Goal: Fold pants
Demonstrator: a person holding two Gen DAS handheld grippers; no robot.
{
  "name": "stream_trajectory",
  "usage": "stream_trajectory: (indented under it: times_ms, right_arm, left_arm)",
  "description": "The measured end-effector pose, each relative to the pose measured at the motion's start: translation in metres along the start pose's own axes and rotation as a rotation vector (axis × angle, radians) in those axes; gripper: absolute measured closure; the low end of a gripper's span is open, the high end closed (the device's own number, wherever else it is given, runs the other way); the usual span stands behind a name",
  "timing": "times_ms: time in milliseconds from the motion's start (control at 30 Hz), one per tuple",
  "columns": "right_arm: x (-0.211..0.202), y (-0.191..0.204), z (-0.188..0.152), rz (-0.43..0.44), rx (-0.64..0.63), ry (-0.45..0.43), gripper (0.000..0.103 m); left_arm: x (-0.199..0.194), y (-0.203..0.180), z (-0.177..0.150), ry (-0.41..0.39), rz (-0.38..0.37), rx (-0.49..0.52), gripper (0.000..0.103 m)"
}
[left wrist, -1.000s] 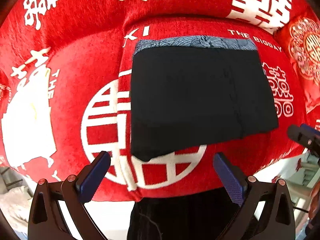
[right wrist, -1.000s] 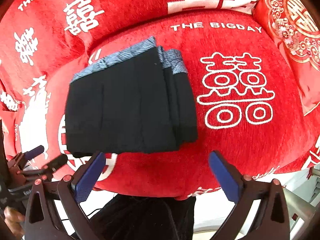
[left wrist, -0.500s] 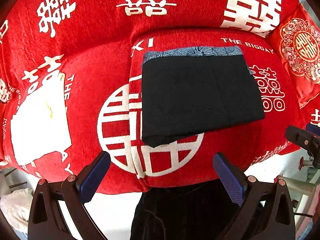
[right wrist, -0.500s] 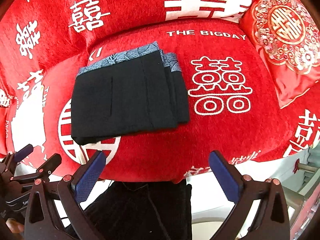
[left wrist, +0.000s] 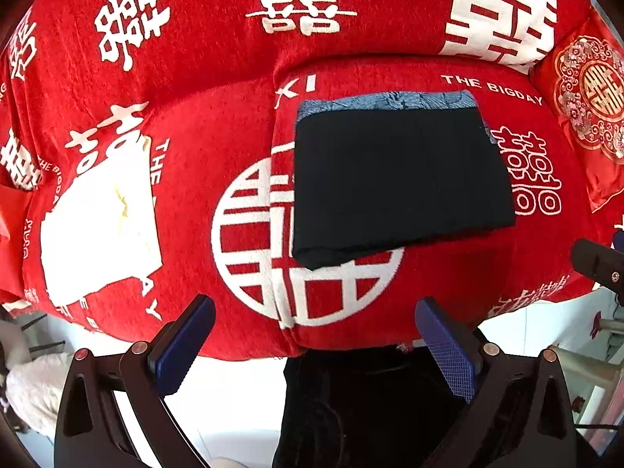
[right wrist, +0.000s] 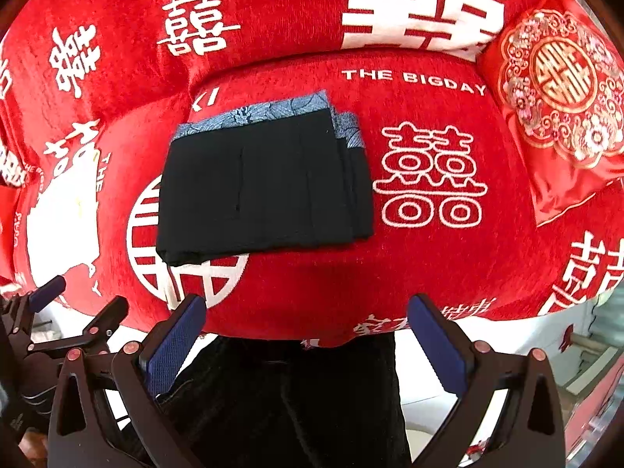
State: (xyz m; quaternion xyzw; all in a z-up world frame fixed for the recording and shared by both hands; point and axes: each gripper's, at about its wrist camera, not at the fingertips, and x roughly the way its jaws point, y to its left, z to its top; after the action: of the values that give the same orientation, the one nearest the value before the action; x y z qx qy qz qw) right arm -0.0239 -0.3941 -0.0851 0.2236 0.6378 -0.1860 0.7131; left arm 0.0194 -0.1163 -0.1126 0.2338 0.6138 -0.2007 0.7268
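Note:
The black pants [left wrist: 397, 183] lie folded into a compact rectangle on the red sofa seat [left wrist: 218, 148], with a blue-grey patterned waistband strip along the far edge. The right wrist view shows the same pants [right wrist: 265, 187] with stacked layers stepping at their right side. My left gripper [left wrist: 312, 347] is open, held back from the seat's front edge with nothing between its fingers. My right gripper [right wrist: 308, 347] is open too, empty, in front of the seat edge.
A white cloth [left wrist: 101, 230] lies on the seat to the left. A red embroidered cushion [right wrist: 557, 113] leans at the right. A person's dark trousers [right wrist: 284, 401] show below the seat edge. The left gripper [right wrist: 66, 323] shows at the lower left of the right wrist view.
Both grippers have drawn back from the sofa, so the folded pants look smaller and farther away. The pants have not moved.

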Motion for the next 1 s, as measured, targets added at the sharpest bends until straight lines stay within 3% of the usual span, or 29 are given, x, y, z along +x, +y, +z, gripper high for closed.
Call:
stream_trajectory:
  times_ms: [467,1000]
  right_arm:
    - [0.004,-0.008,0.012,0.004,-0.05,0.024,0.0]
    - [0.006,0.0,0.02,-0.014,-0.08,0.021,0.0]
  left_arm:
    - [-0.015,-0.015,0.008,0.006,0.037,-0.069,0.0]
    - [-0.015,-0.016,0.013,0.016,0.054,-0.06,0.0]
